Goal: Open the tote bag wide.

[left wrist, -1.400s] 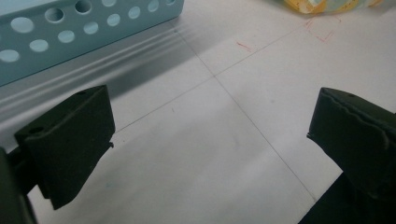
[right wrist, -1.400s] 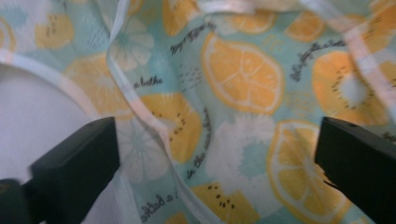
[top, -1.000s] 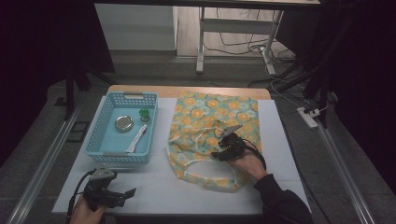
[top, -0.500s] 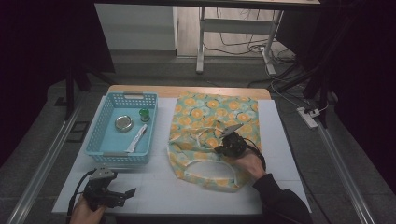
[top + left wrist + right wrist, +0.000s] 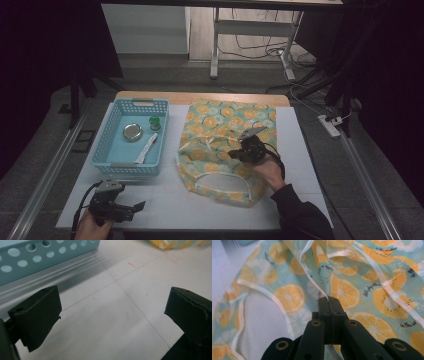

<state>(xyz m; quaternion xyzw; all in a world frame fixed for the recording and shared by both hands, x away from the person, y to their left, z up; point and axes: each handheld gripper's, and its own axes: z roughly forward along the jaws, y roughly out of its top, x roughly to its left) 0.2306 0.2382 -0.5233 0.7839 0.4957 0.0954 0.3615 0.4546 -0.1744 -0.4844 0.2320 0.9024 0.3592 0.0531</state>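
White ribbon (image 5: 312, 277), its end hidden between jaws

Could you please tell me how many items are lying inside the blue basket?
3: a round tin at the middle, a green thing at the far right corner, and a white packet nearer, by the basket's right wall.

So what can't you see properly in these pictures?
- High view: what the right gripper pinches on the orange-print cloth is too small; the right gripper view shows a white ribbon.
- High view: the small green thing and the round metal thing in the blue basket are too small to name.
- Left gripper view: the basket is cut off by the top edge.
- Right gripper view: the cloth's small writing is blurred.
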